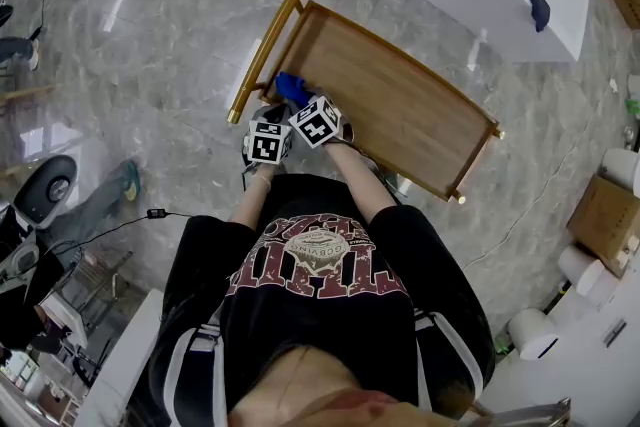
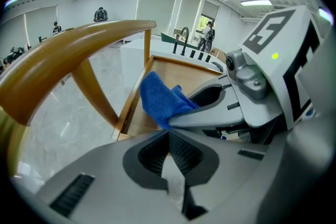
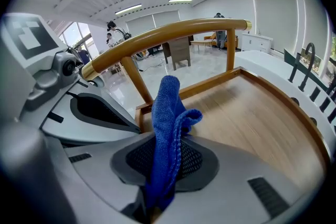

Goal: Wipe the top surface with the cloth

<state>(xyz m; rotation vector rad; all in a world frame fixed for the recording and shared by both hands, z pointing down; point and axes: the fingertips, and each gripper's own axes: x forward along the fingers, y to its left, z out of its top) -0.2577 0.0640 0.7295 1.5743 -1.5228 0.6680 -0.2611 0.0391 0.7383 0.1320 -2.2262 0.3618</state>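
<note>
Here, right tongs (image 3: pixel 167 150) clamped on blue cloth (image 3: pixel 167 102), left tongs (image 2: pixel 169 138) closed empty, wooden top surface (image 3: pixel 252 118), marble floor (image 1: pixel 150 45).

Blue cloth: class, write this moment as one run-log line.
right tongs: shut on blue cloth | left tongs: shut, empty | cloth position: at wooden top corner by handle

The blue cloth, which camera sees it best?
The right gripper view. There the blue cloth fills the middle, pinched by the right gripper and standing up over the wooden top. The left gripper view shows it from the side, partly hidden. The head view shows only a small blue bit past the marker cubes.
</note>
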